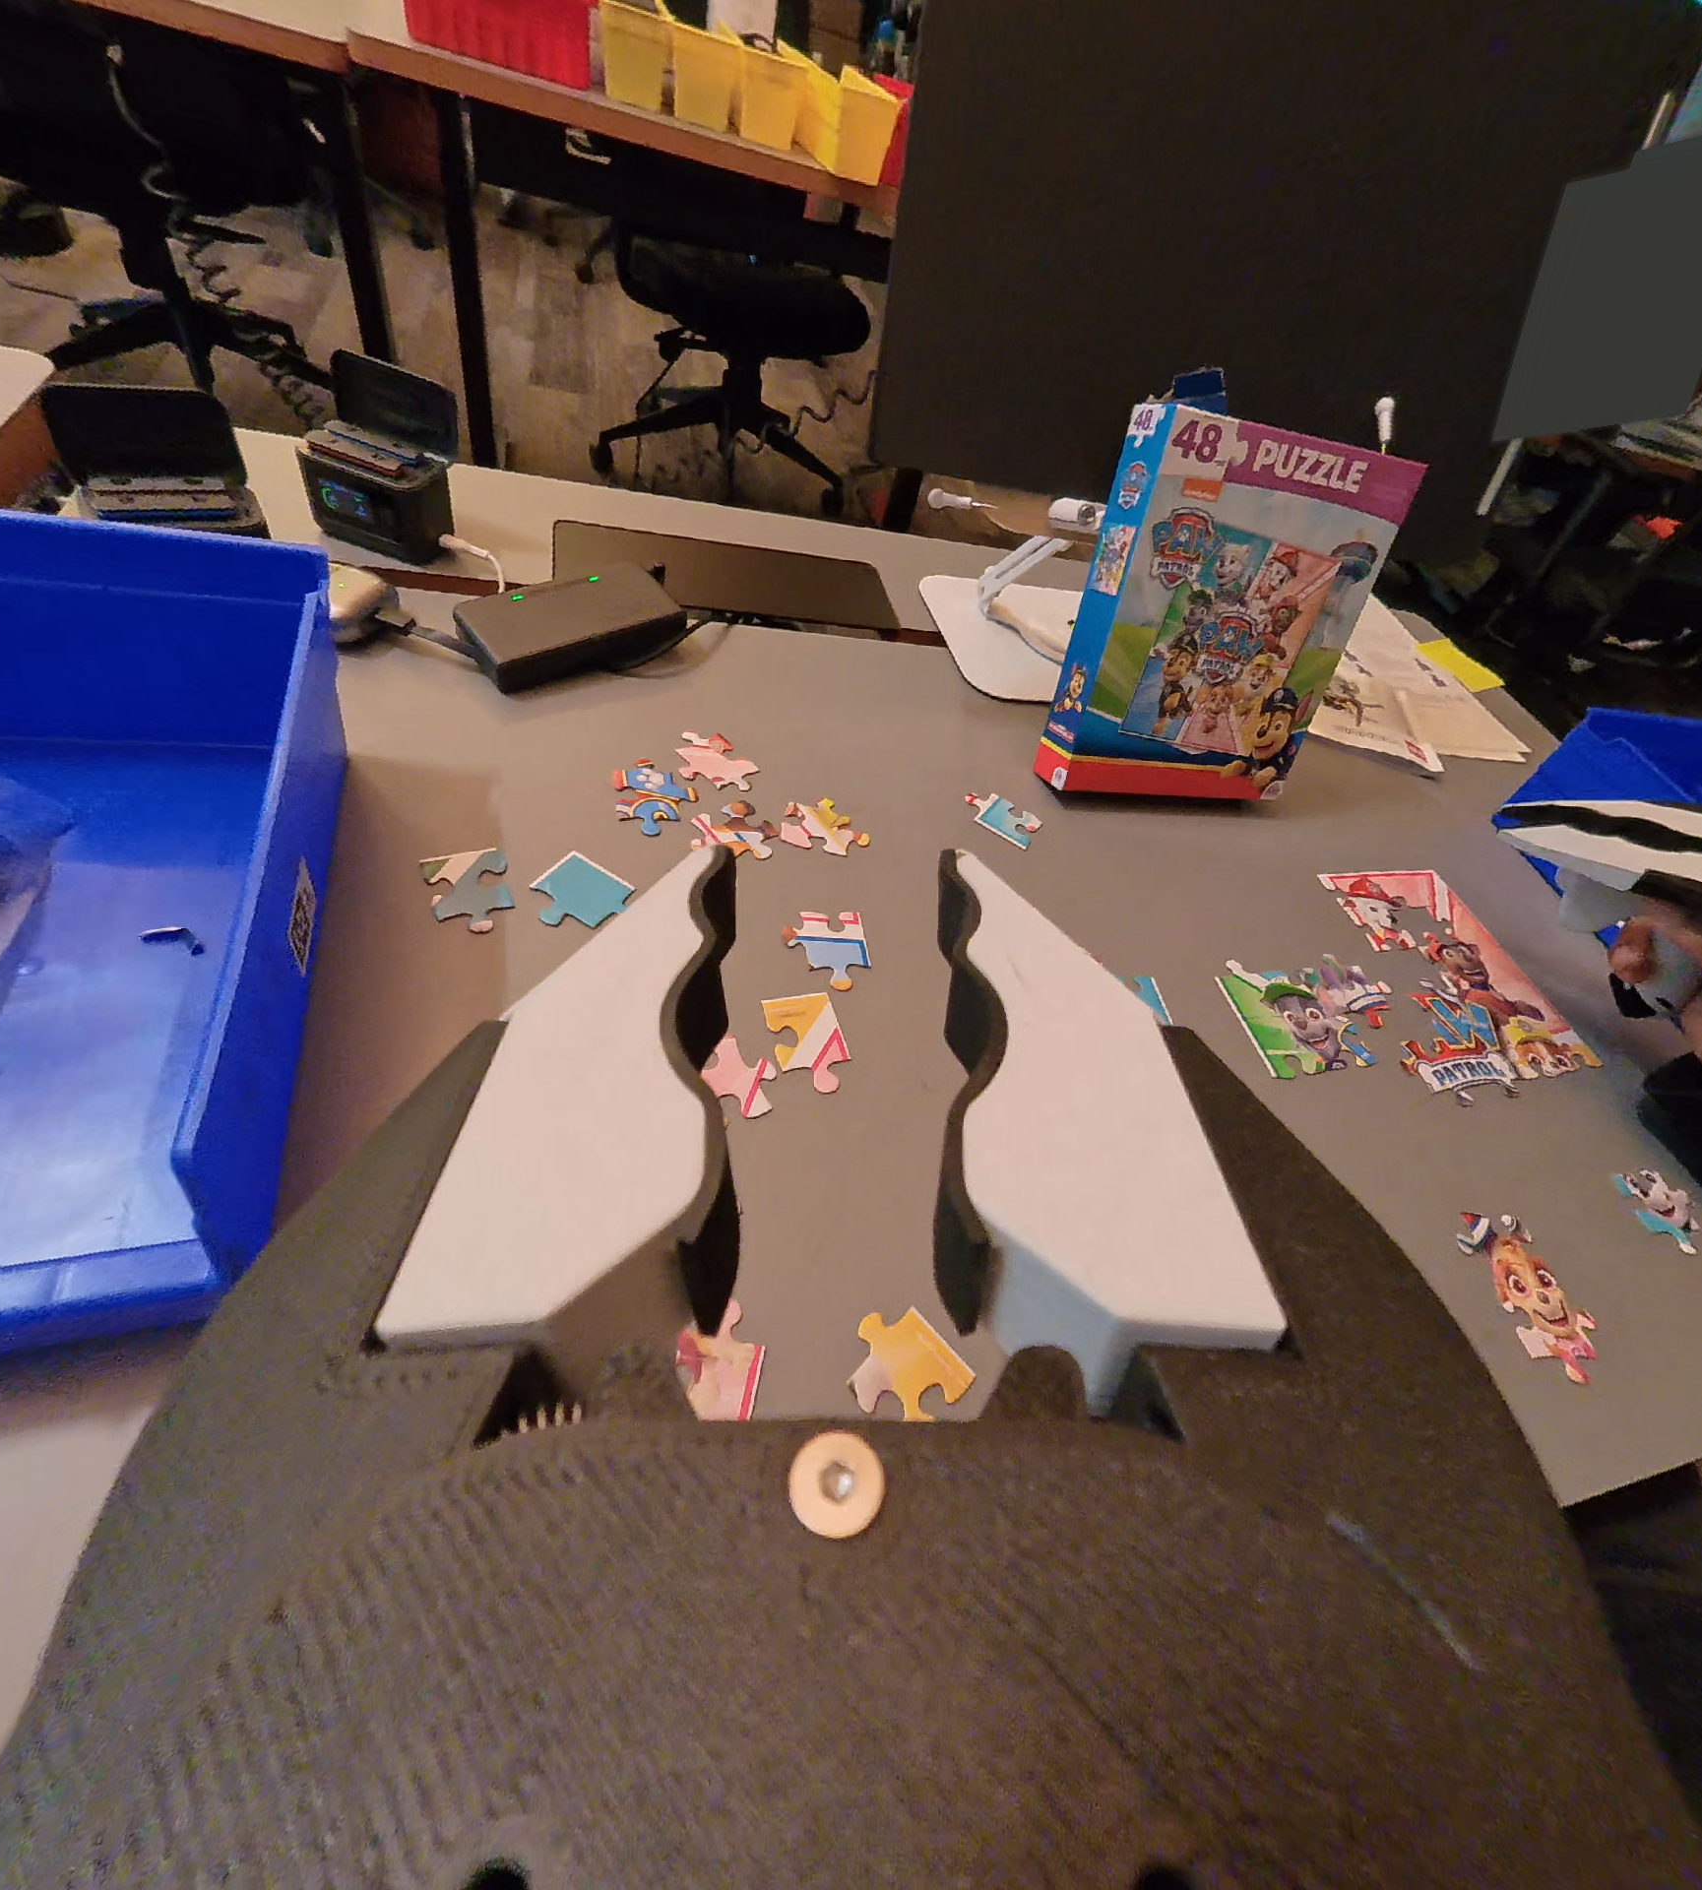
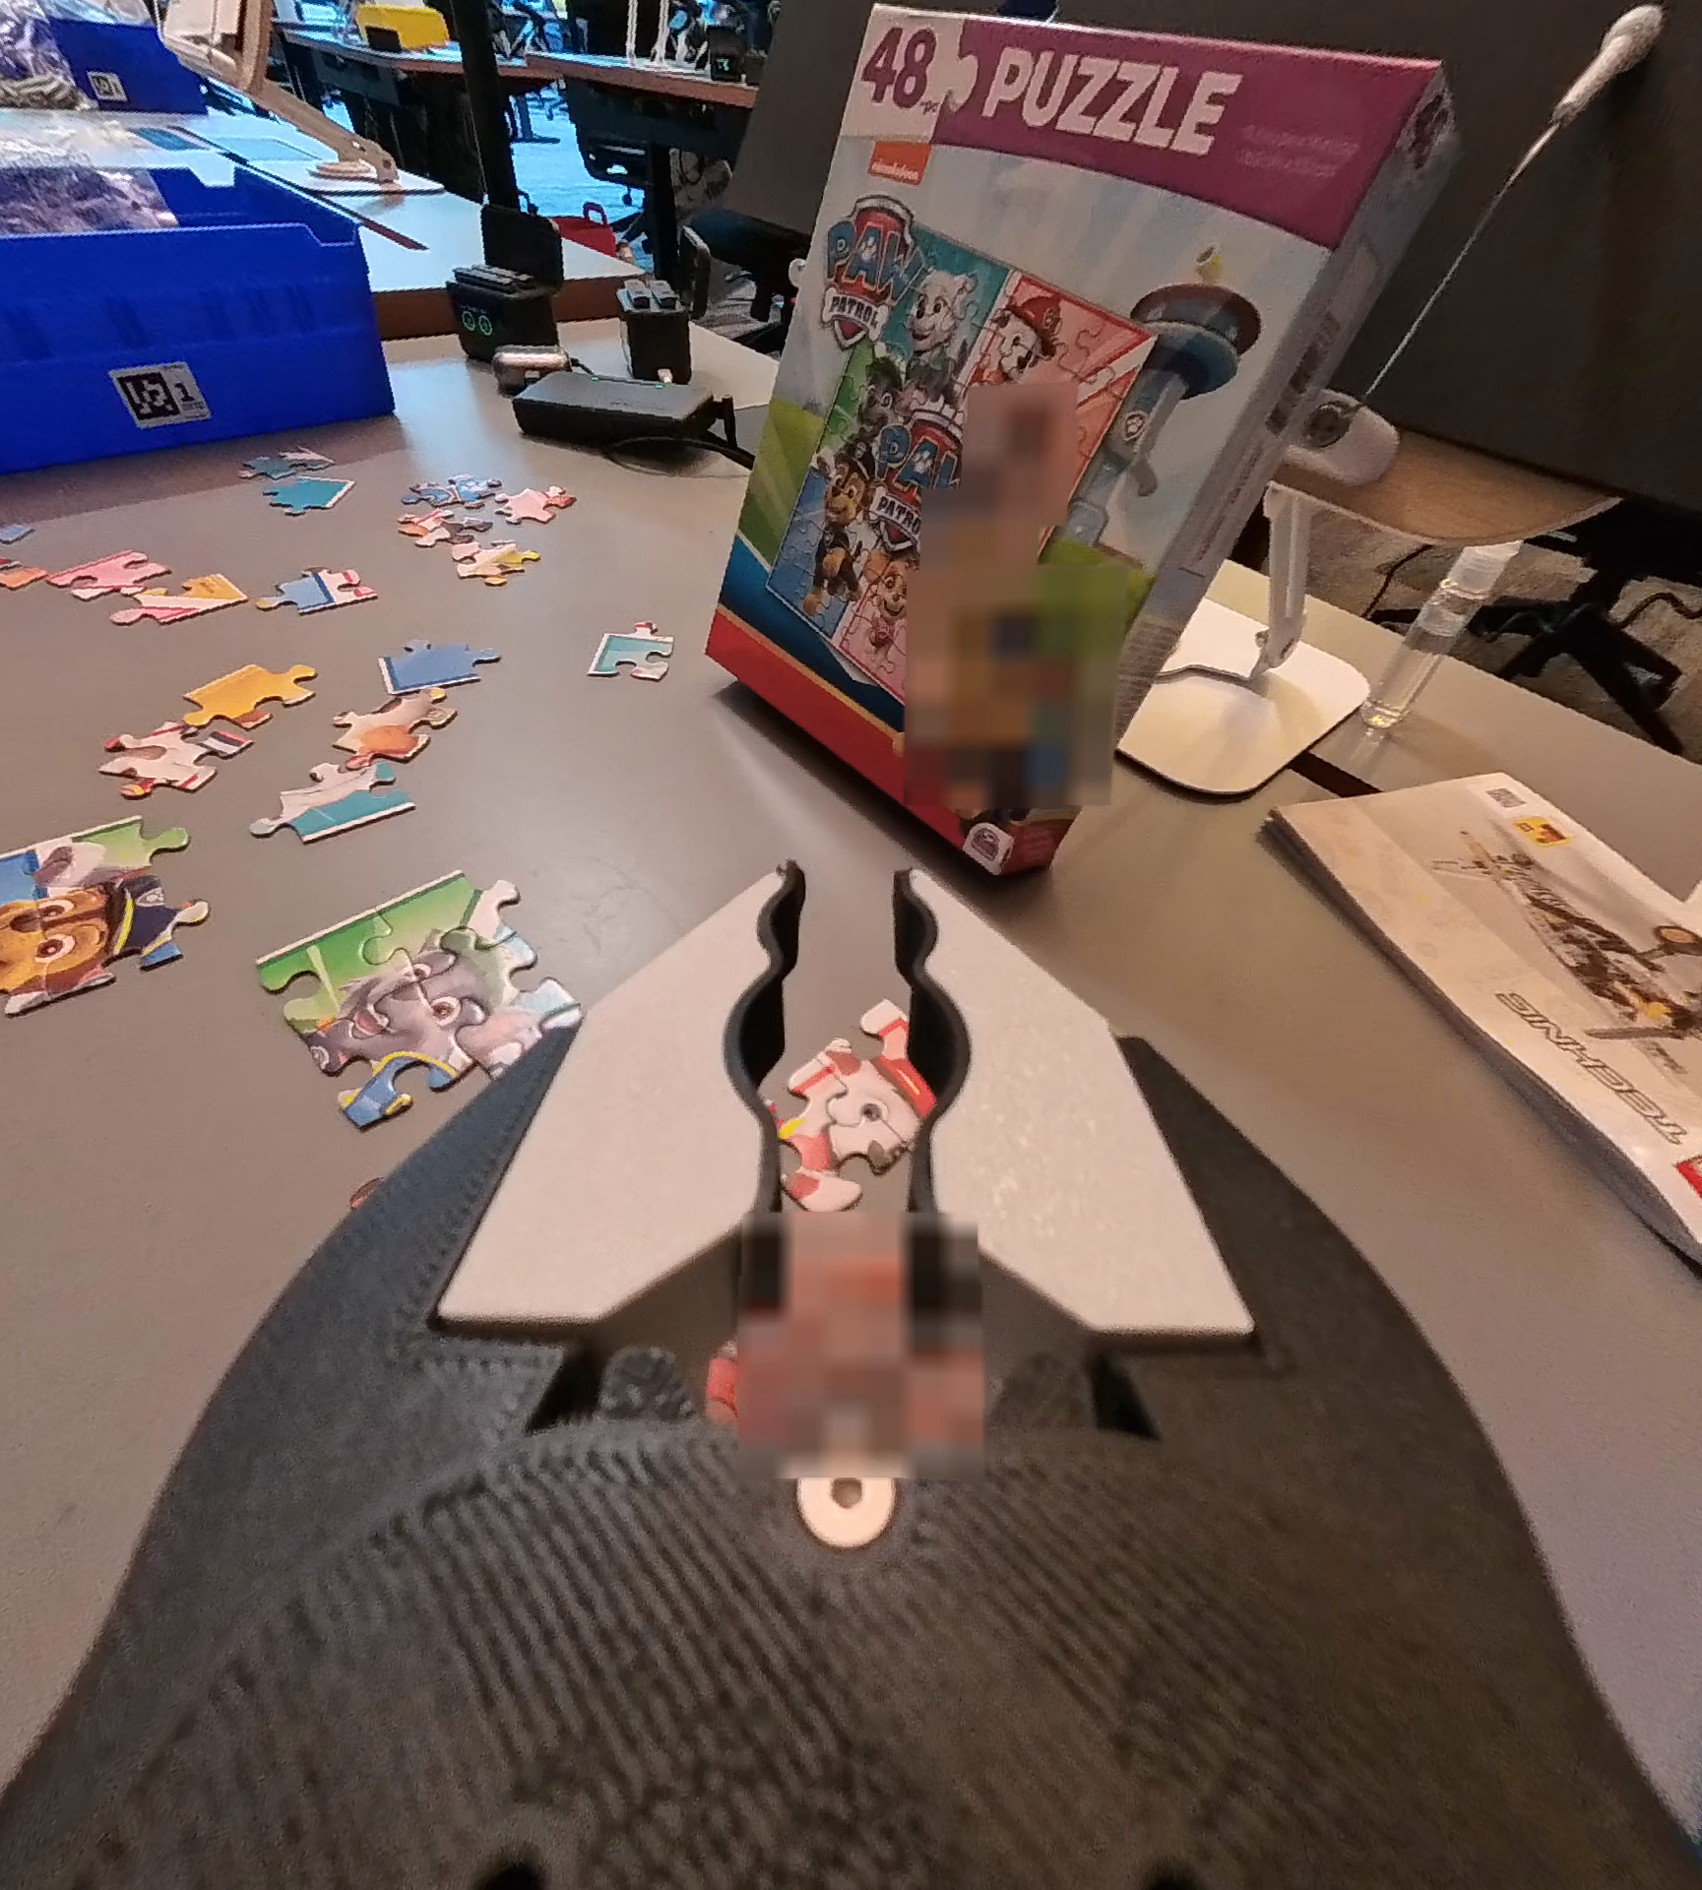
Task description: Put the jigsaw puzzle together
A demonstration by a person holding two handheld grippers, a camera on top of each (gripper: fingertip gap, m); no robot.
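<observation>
At the far left of the left wrist view a blue bin stands on the grey tabletop, with clear plastic bags inside it. Just right of it, loose puzzle pieces are scattered flat on the tabletop.

The left hand-held gripper is held above these pieces with its jaws wide apart and nothing between the pads. A blue-and-white piece and a yellow-and-white piece are seen through the gap, lying on the tabletop below and untouched.

Further right, partly joined sections are laid out: a green-edged grey-pup section and a red-and-pink section. The upright puzzle box stands behind them, and a printed booklet lies at the far right.

The right hand-held gripper is parted only narrowly and grips nothing. The red-and-white section is seen between its fingers, lying flat beneath them.

The pieces are judged to be thin, light cardboard, stiff enough to keep shape but easily bent at the tabs, with a glossy face that may slide on the smooth tabletop. Being flat, a piece is best taken by its opposite edges, or slid to the tabletop's rim first. Joined sections are judged likely to come apart if lifted by one corner.
</observation>
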